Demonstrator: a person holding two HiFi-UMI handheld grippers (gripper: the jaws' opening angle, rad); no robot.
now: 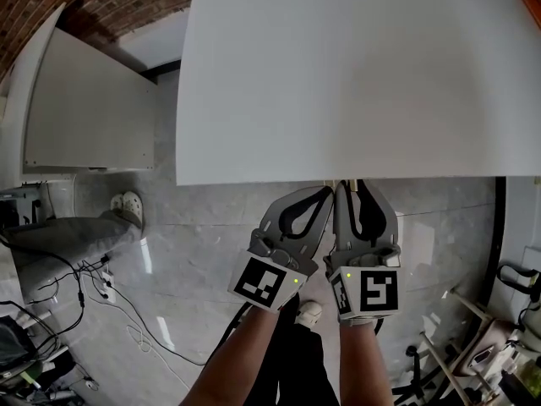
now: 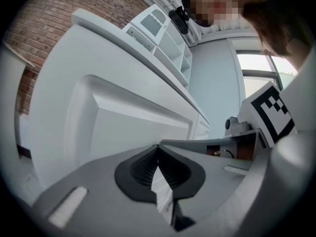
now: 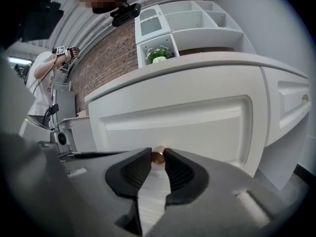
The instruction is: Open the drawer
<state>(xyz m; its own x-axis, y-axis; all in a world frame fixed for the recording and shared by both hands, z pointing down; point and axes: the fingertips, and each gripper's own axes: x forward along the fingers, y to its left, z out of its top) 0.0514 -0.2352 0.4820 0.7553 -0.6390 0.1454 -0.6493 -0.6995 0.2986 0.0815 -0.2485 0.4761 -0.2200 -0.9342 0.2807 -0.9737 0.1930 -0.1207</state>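
The white drawer front (image 3: 197,125) with a recessed panel fills the right gripper view. Its small brass knob (image 3: 158,156) sits pinched between the tips of my right gripper (image 3: 158,154), both black pads touching it. In the head view the right gripper (image 1: 351,184) reaches under the edge of the white cabinet top (image 1: 355,74), which hides the drawer. My left gripper (image 1: 328,191) lies close beside it, to its left. In the left gripper view the left gripper (image 2: 158,147) has its tips together with nothing between them, in front of the drawer front (image 2: 133,127).
Cables (image 1: 93,286) trail over the grey floor at the left, near a pair of shoes (image 1: 128,203). Another white cabinet (image 1: 93,108) stands at the far left. Gear clutters the floor at the right (image 1: 499,345). A shelf unit with a plant (image 3: 158,53) stands on the cabinet.
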